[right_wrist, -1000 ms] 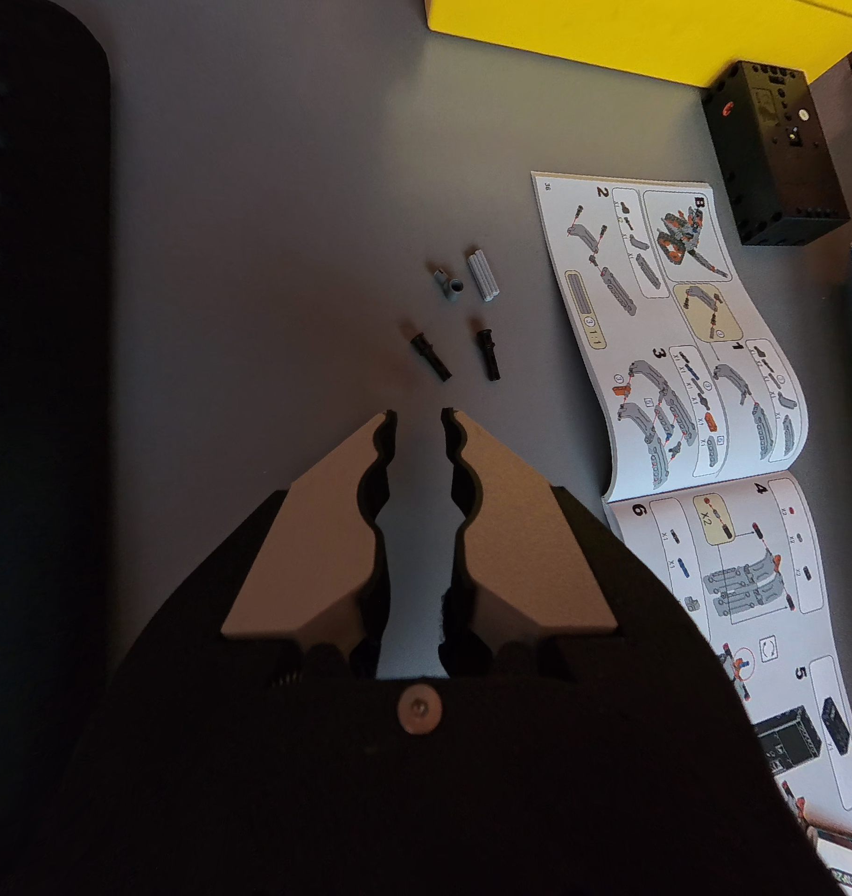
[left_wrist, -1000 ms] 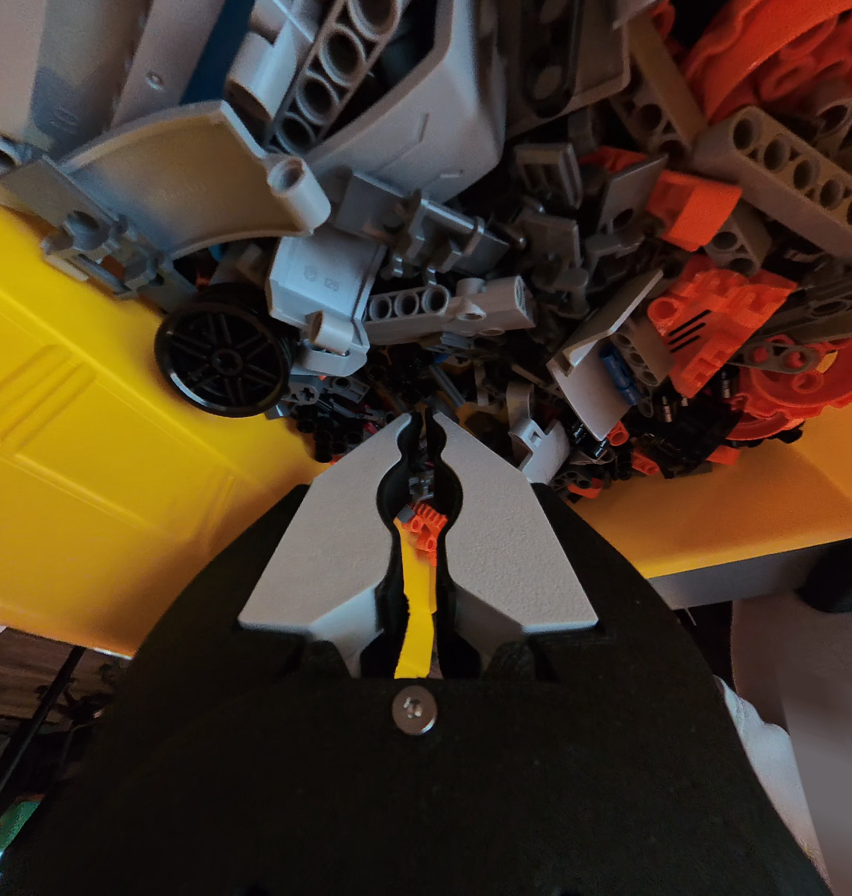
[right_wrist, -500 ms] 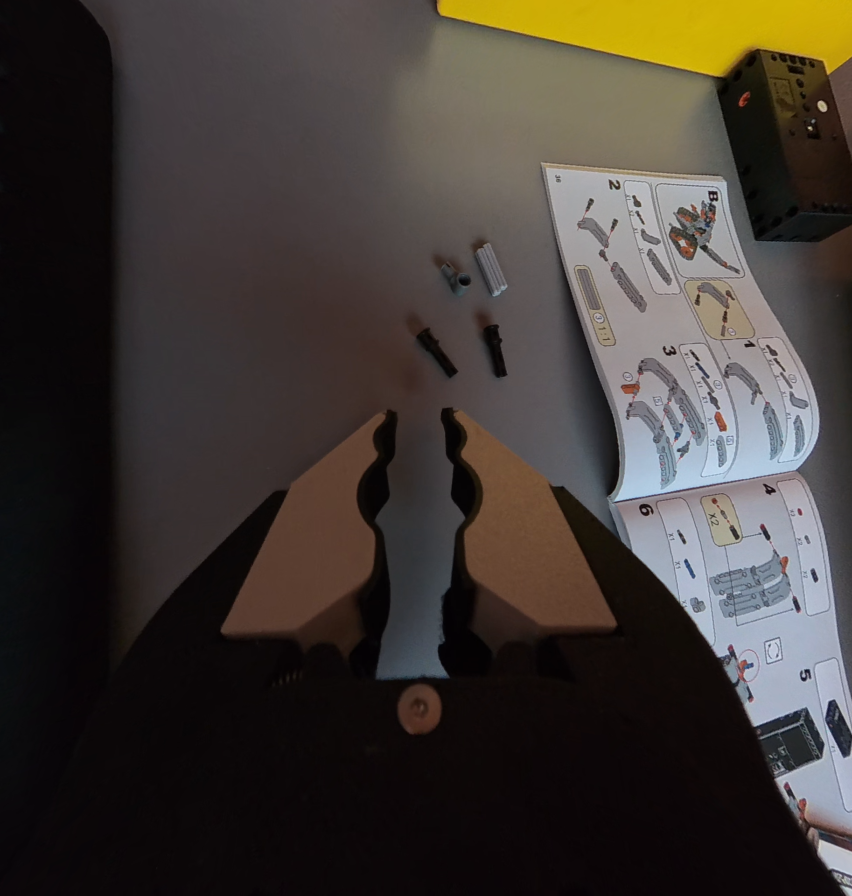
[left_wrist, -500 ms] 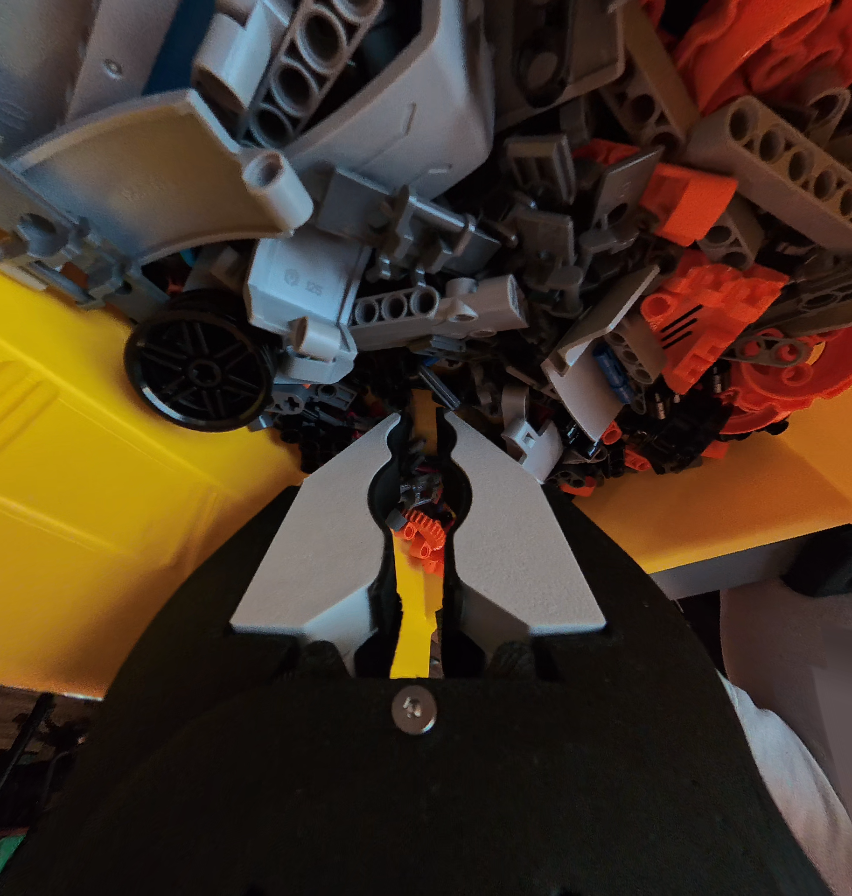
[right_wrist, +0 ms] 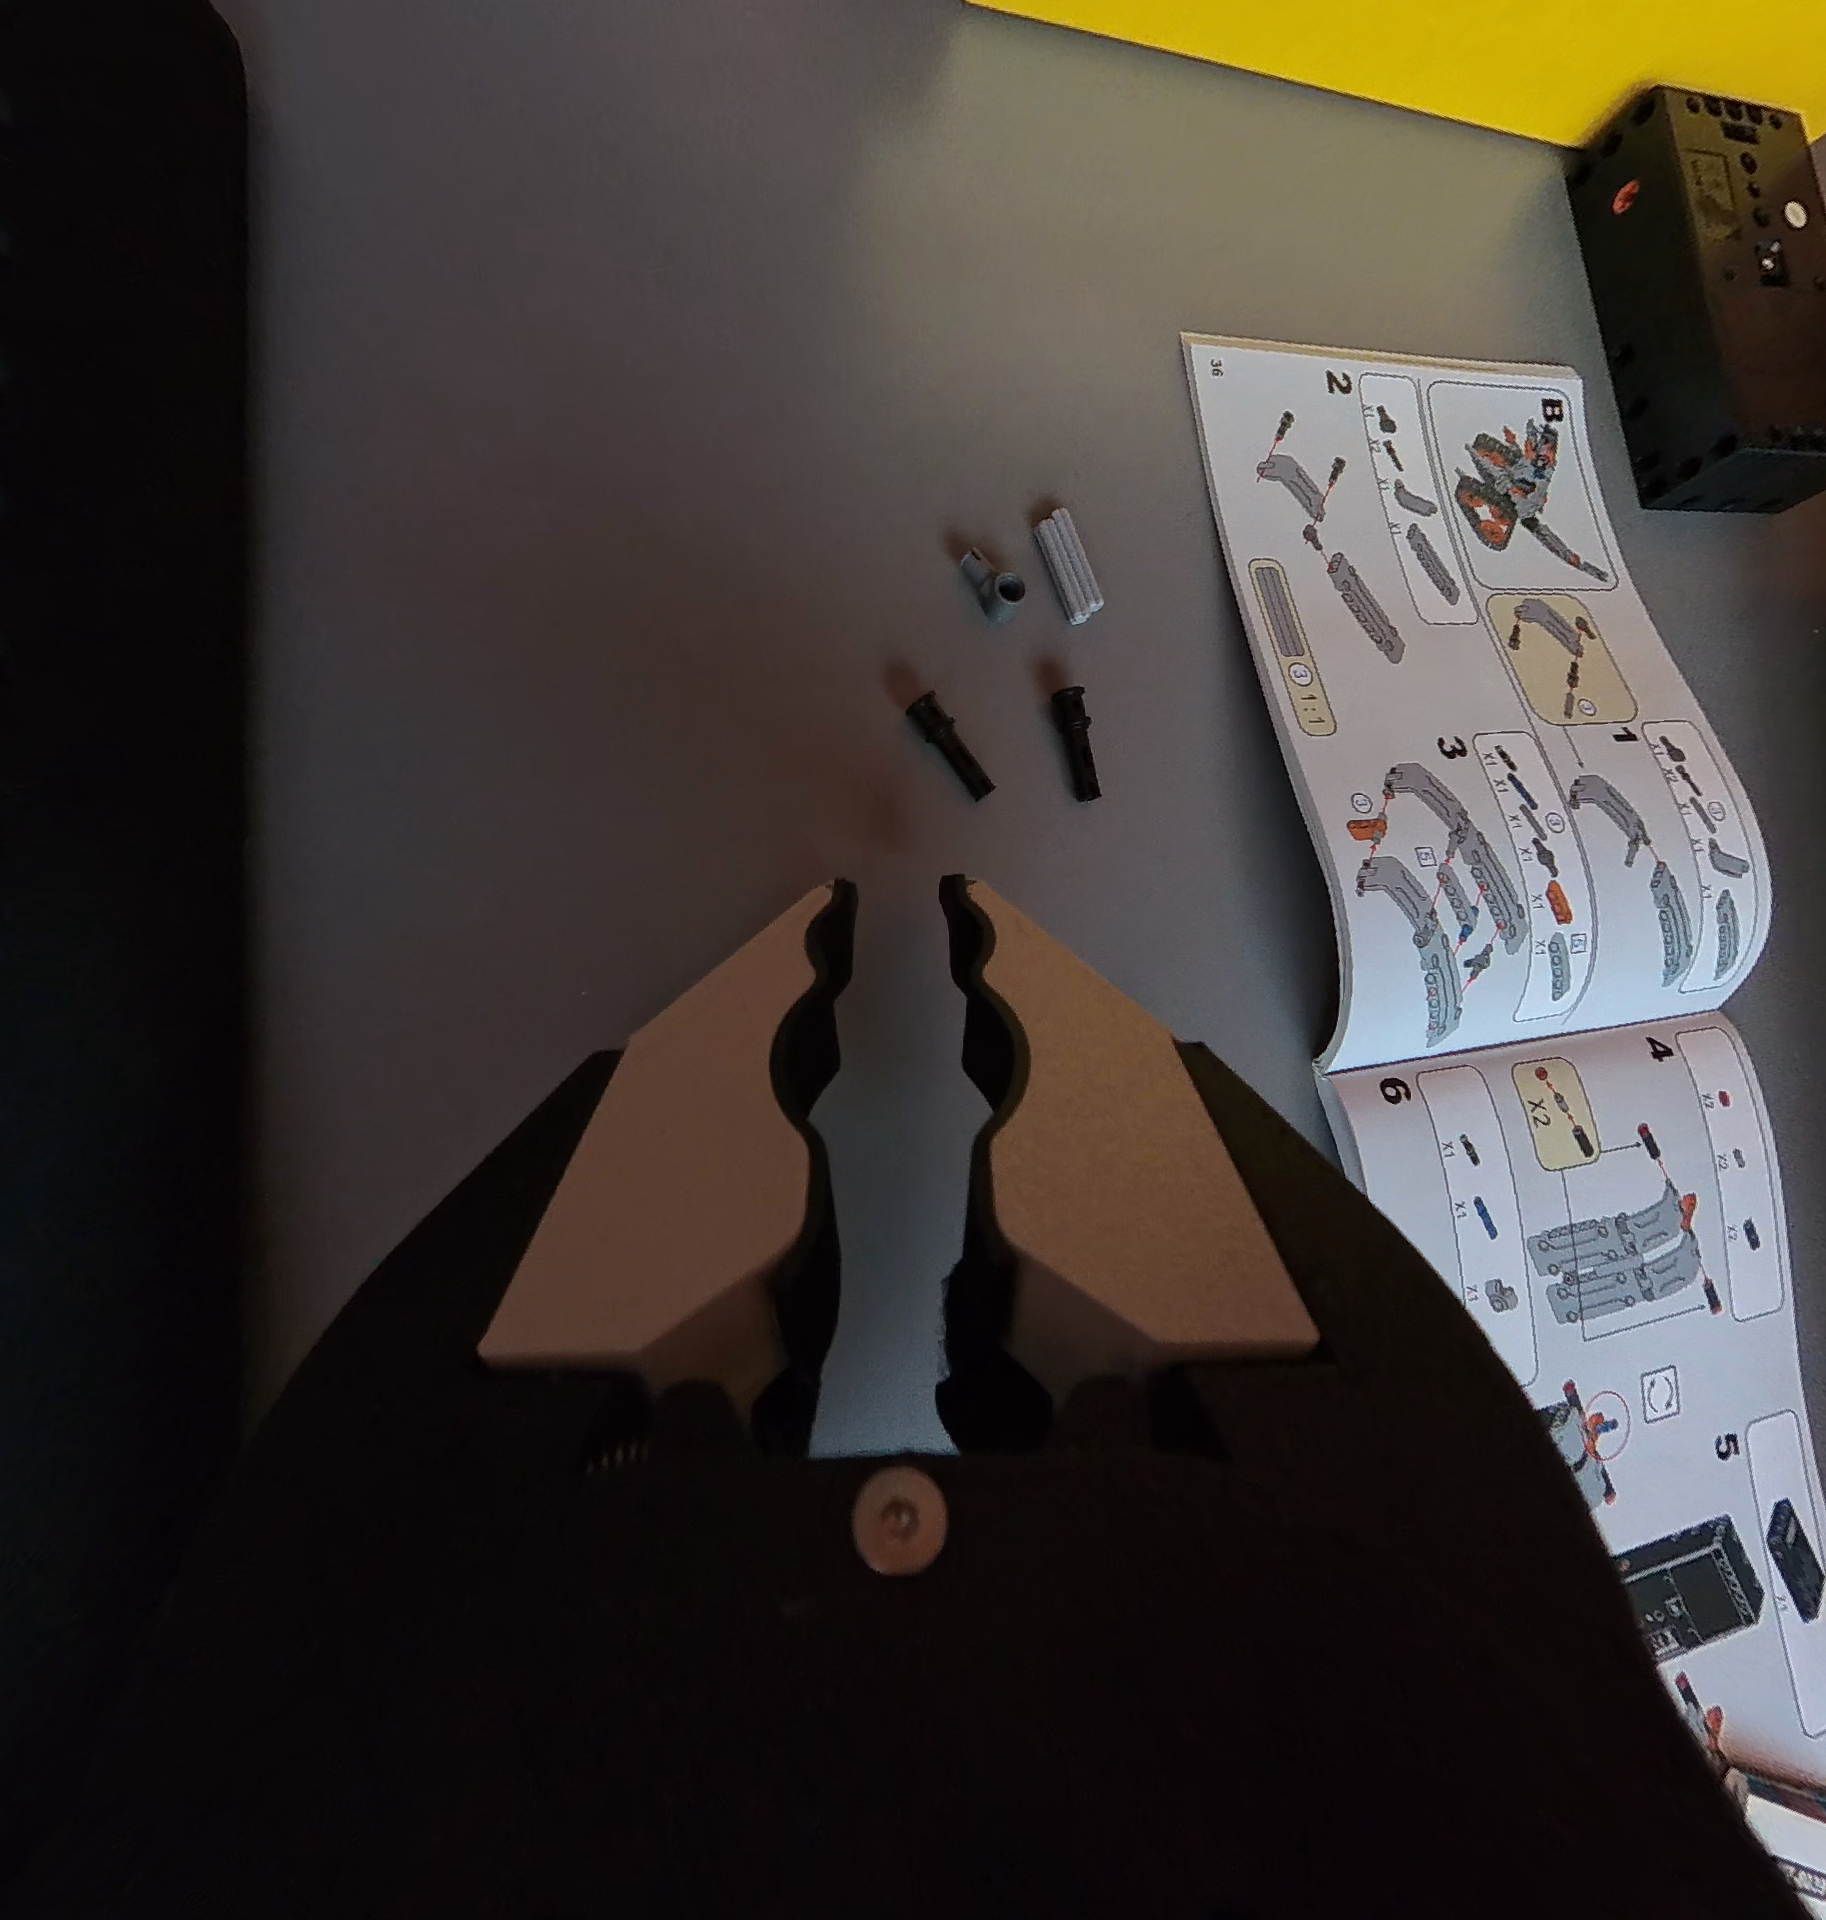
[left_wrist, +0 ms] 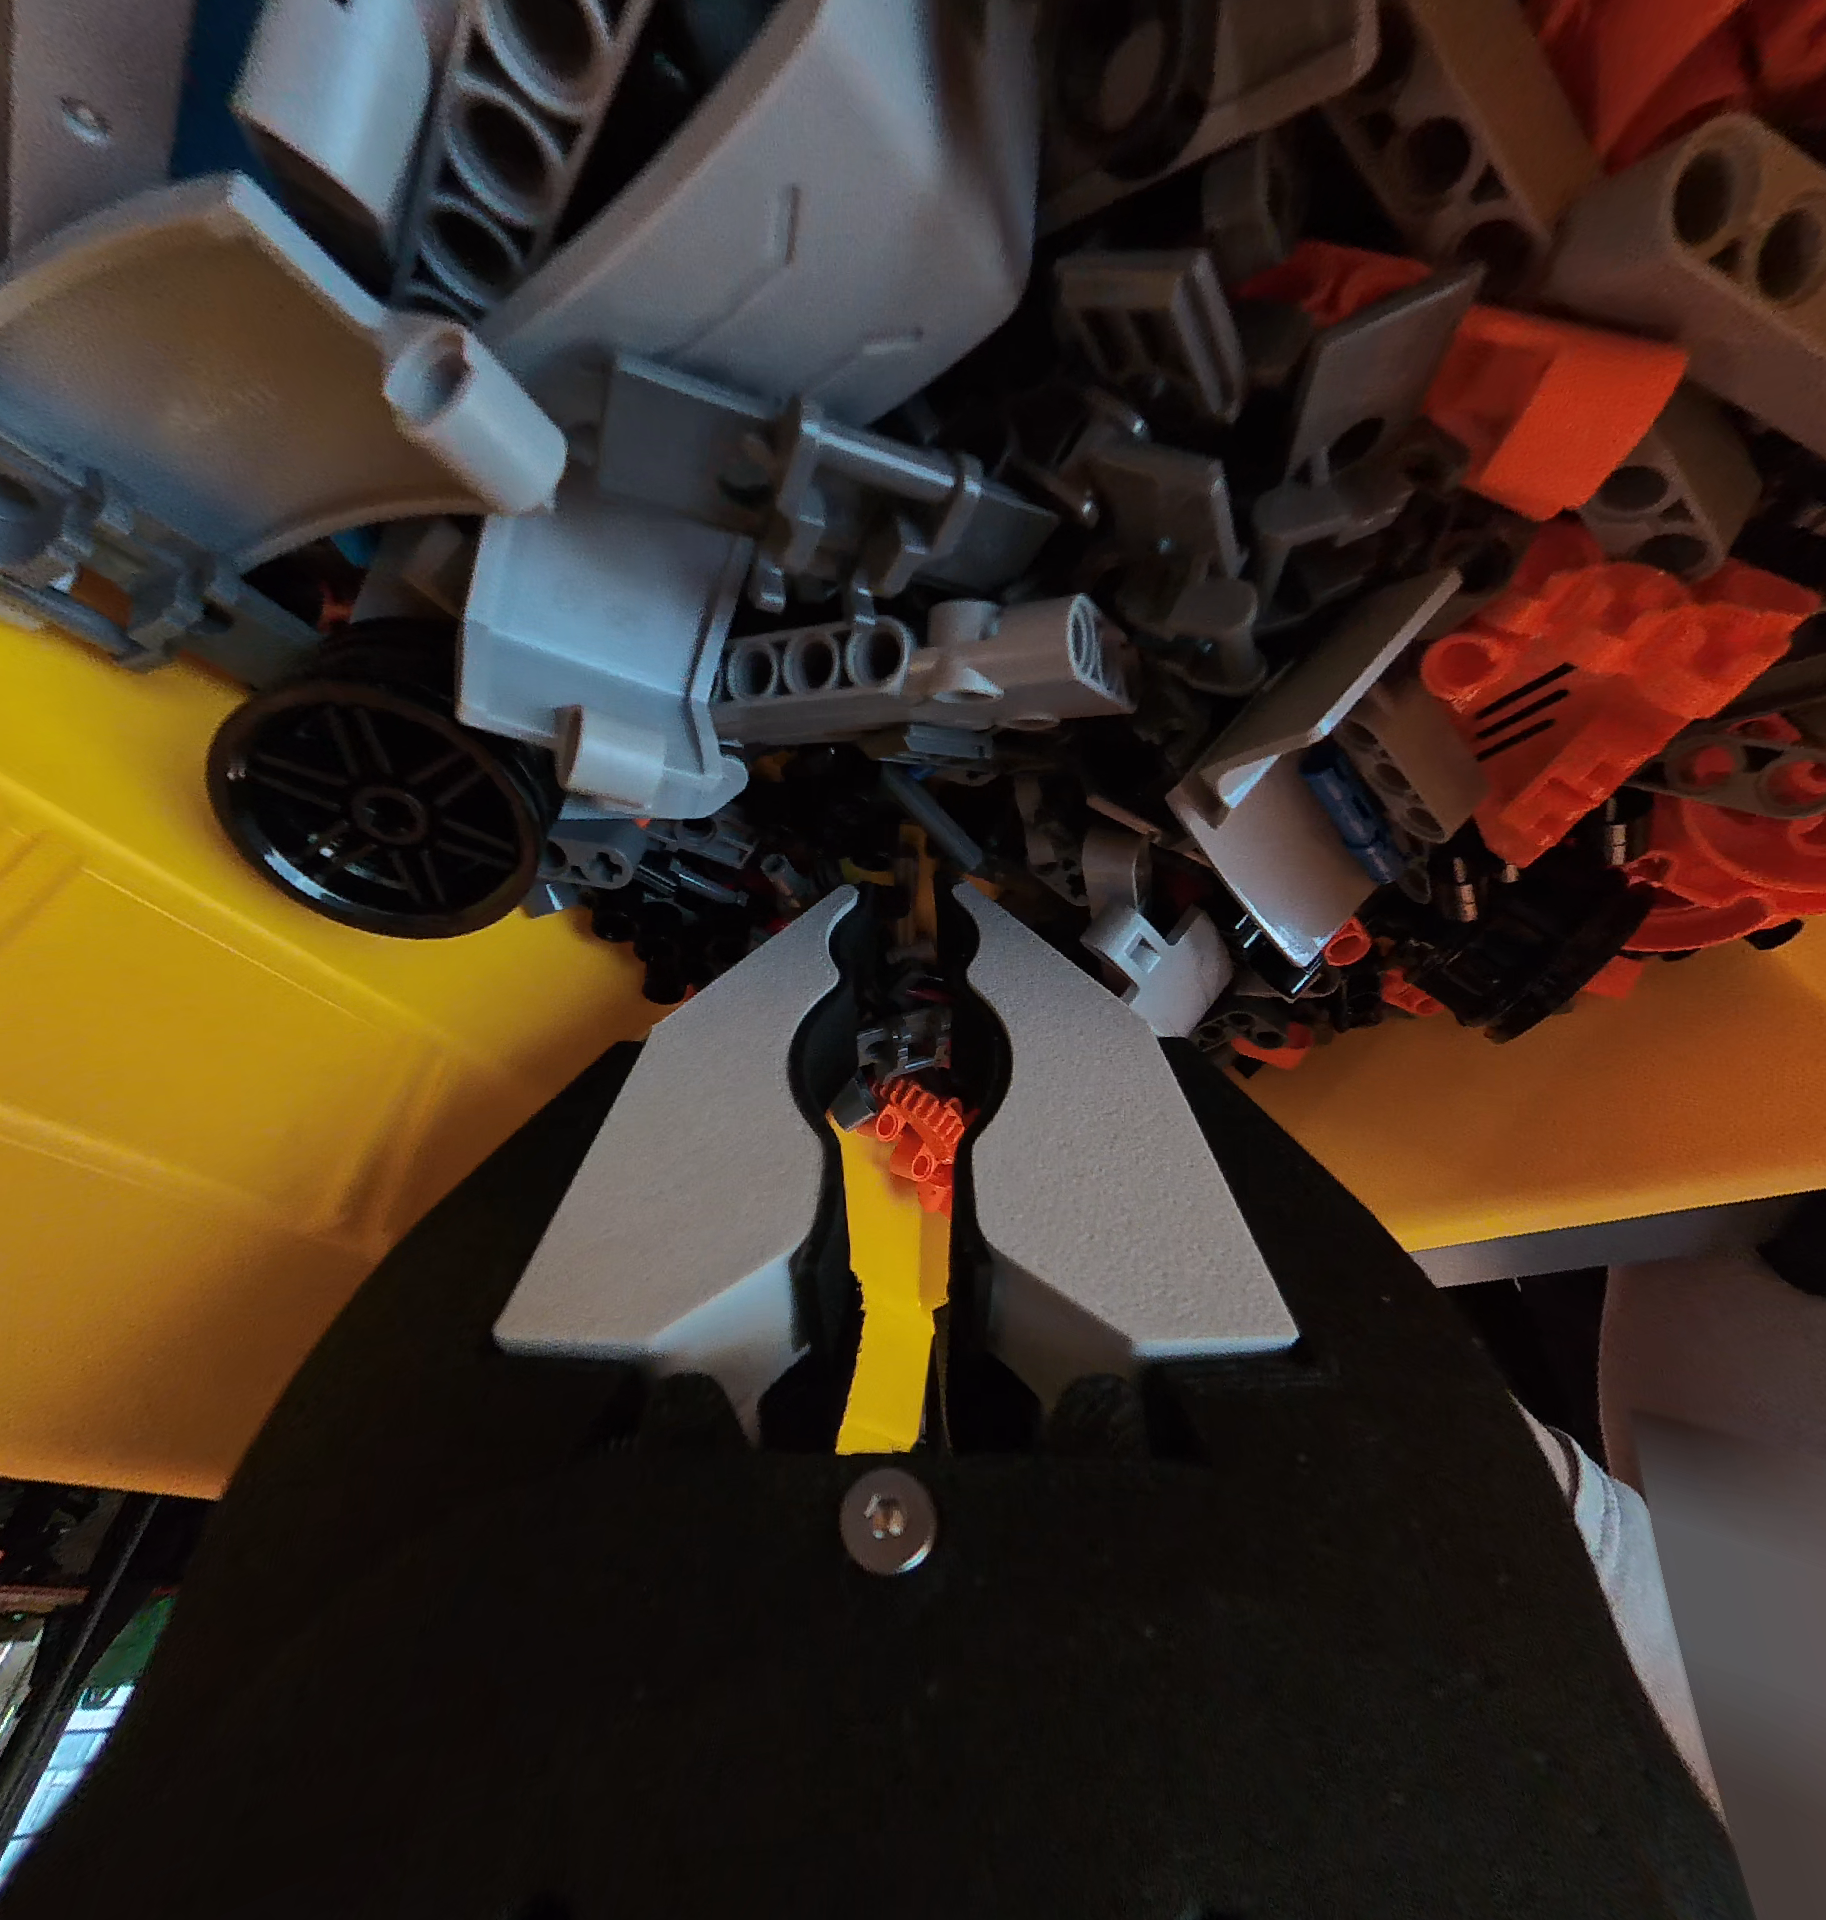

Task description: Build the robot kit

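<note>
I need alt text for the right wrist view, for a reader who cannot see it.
The open right tool hovers over a grey table, just short of two black pins and two small grey parts. An open instruction booklet lies to the right, a black box beyond it.

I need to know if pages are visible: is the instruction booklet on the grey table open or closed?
Open. The instruction booklet lies spread on the grey table, two pages face up, the upper page curling.
</note>
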`<act>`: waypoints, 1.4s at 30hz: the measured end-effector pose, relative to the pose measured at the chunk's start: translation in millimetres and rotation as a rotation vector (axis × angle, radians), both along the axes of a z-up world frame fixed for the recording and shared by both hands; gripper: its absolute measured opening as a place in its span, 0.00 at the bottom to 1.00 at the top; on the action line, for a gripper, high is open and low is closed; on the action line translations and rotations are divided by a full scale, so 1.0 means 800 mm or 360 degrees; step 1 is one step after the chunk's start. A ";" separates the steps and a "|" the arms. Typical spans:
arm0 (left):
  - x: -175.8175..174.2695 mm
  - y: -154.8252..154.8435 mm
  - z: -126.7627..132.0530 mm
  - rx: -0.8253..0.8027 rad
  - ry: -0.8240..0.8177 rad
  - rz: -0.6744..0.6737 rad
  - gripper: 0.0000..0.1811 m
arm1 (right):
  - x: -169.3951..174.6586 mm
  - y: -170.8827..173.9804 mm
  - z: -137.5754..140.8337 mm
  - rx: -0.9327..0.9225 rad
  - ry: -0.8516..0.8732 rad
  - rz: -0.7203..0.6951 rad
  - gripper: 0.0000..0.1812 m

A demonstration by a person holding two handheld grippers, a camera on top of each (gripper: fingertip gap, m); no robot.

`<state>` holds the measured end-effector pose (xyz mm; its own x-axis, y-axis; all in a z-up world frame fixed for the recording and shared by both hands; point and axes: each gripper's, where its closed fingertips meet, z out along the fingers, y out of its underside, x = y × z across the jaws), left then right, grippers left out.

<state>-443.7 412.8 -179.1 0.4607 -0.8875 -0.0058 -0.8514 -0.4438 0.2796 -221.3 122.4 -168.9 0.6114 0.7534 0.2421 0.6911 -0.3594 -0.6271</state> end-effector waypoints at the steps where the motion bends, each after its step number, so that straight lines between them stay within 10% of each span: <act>1: 0.000 0.000 0.001 0.0003 0.0000 0.0007 0.05 | 0.000 0.000 0.000 0.0000 -0.0001 0.0001 0.09; 29: 0.003 -0.002 0.020 0.0055 -0.0080 0.0027 0.07 | -0.002 -0.004 -0.007 -0.0036 -0.0031 0.0023 0.09; 42: 0.085 -0.026 0.130 0.0236 -0.0914 -0.0136 0.06 | -0.012 0.019 0.052 0.0106 0.0461 -0.0123 0.09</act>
<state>-375.8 392.1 -75.2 0.3538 -0.9304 0.0962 -0.8823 -0.3661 -0.2959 -231.0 137.9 -127.0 0.7170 0.6903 0.0967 0.4524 -0.3553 -0.8180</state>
